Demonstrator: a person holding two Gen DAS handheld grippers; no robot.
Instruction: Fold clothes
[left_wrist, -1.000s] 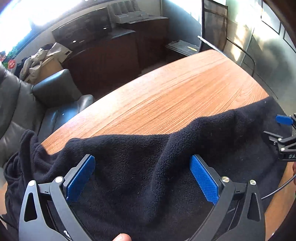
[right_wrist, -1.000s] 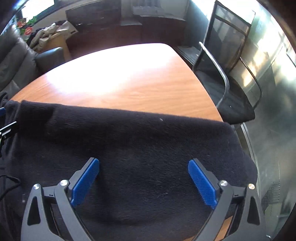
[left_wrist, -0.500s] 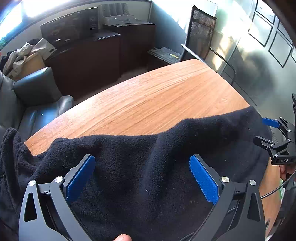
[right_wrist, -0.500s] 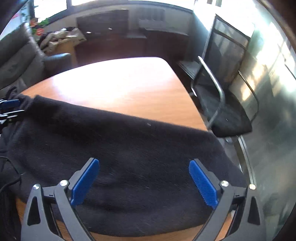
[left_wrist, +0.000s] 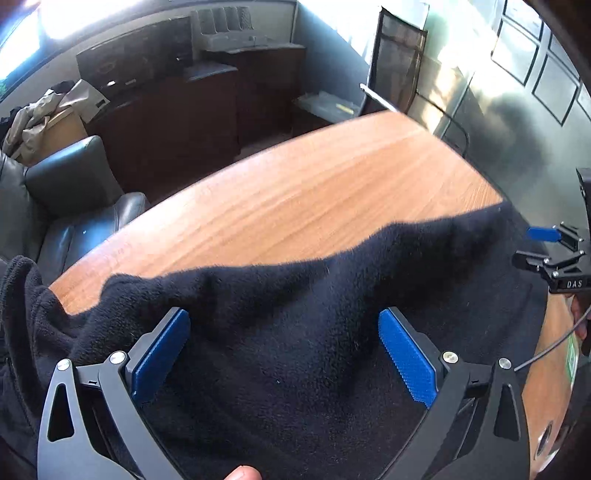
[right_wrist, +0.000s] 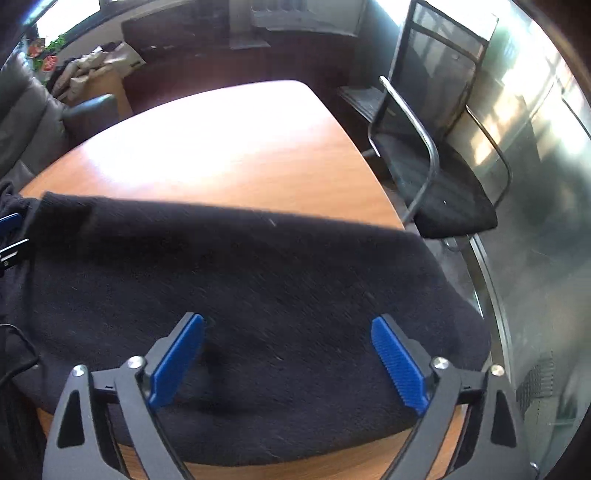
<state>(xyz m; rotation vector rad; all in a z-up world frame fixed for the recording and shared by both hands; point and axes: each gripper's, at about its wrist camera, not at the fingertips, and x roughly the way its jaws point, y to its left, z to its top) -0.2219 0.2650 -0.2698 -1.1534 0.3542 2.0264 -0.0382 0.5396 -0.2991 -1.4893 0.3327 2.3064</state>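
A black fleece garment (left_wrist: 295, 332) lies spread across the near part of a wooden table (left_wrist: 314, 199); it also fills the lower half of the right wrist view (right_wrist: 258, 277). My left gripper (left_wrist: 284, 347) is open and empty just above the fleece near its left part. My right gripper (right_wrist: 288, 354) is open and empty above the fleece near its right end and front edge. The right gripper also shows at the right edge of the left wrist view (left_wrist: 546, 247). Bunched fleece hangs off the table's left end (left_wrist: 22, 314).
A black leather armchair (left_wrist: 66, 206) stands beyond the table's left end. A metal-framed office chair (right_wrist: 436, 158) stands at the table's right side. Dark cabinets (left_wrist: 177, 110) line the far wall. The far half of the table (right_wrist: 229, 147) is bare wood.
Both grippers have pulled back and risen slightly over the fleece. The fleece's far edge has shifted a little nearer. Both grippers stay open.
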